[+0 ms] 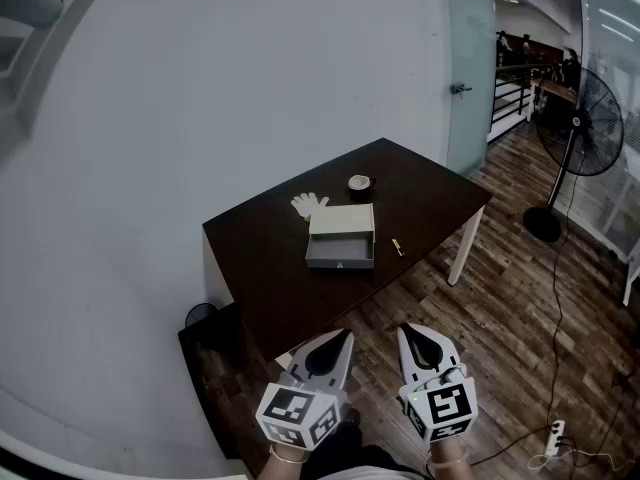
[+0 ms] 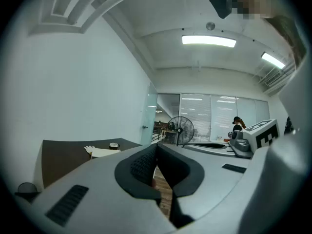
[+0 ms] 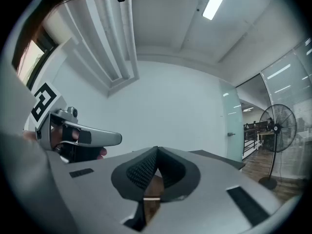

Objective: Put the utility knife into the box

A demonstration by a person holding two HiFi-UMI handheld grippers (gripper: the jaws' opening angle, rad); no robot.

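Note:
The utility knife (image 1: 397,247), small and yellow, lies on the dark table (image 1: 270,268) just right of the box (image 1: 339,260). The box is a grey open drawer with a cream top. Both grippers hang close to my body, well short of the table's near edge. My left gripper (image 1: 343,338) is shut with nothing in it, and its pads meet in the left gripper view (image 2: 156,147). My right gripper (image 1: 407,331) is shut and empty too, with its jaws closed together in the right gripper view (image 3: 156,152).
A white glove (image 1: 308,205) and a small roll (image 1: 360,183) lie behind the box. A black bin (image 1: 200,316) stands left of the table by the white wall. A standing fan (image 1: 580,128) and a power strip (image 1: 553,436) are on the wood floor at the right.

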